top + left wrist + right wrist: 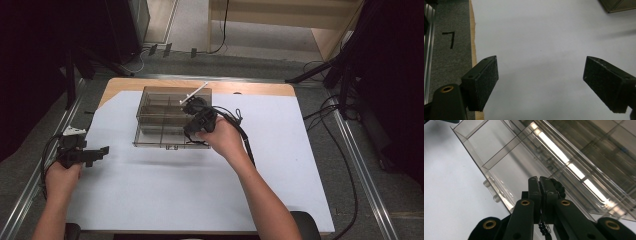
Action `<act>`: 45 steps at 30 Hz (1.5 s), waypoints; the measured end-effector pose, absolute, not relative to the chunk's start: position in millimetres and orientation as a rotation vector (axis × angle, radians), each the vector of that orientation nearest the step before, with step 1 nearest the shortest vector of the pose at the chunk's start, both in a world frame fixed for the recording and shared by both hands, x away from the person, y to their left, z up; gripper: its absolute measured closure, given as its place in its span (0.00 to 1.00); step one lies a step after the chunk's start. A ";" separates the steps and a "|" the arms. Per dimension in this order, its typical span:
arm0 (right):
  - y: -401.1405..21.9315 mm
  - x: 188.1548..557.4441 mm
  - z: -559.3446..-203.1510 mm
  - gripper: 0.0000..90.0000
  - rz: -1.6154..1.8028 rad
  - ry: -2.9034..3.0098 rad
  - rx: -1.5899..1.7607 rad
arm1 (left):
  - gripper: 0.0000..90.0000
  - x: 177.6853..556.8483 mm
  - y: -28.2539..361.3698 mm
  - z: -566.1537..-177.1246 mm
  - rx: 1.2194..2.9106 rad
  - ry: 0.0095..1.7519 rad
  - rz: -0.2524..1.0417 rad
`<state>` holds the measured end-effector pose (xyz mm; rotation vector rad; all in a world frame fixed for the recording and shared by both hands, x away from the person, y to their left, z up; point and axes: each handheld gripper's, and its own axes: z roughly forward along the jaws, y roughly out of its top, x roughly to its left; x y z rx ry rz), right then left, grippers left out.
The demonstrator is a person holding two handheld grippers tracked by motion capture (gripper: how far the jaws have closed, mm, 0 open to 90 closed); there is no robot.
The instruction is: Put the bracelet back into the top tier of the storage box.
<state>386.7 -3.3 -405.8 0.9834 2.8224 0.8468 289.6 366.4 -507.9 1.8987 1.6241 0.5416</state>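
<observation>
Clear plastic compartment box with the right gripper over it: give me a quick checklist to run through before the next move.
1. Right gripper jaws closed: ok, they are pressed together.
2. Something gripped: cannot tell; a thin black strand hangs between the jaws, but what it is isn't clear.
3. Smoky clear plastic compartment box flat on the white sheet: ok.
4. Compartment below the jaws free: ok, it looks empty.
5. Left gripper out of the way: ok, it is open, holds nothing and is over the bare sheet.
</observation>
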 end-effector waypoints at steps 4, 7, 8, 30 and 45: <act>2.4 386.0 -409.1 0.99 0.826 2.840 0.974 | 0.16 288.1 367.7 -507.9 1.895 1.631 0.542; 4.3 387.0 -412.1 0.99 0.809 2.854 0.977 | 0.16 287.0 368.4 -507.9 1.894 1.636 0.542; 4.0 387.2 -412.0 0.99 0.811 2.853 0.980 | 0.16 286.8 368.6 -507.8 1.893 1.636 0.542; -2.3 394.4 -422.9 0.99 0.744 2.898 1.030 | 0.16 286.9 368.6 -507.9 1.892 1.637 0.541; -6.4 396.9 -426.3 0.97 0.754 2.904 1.027 | 0.16 288.0 368.1 -507.8 1.894 1.633 0.540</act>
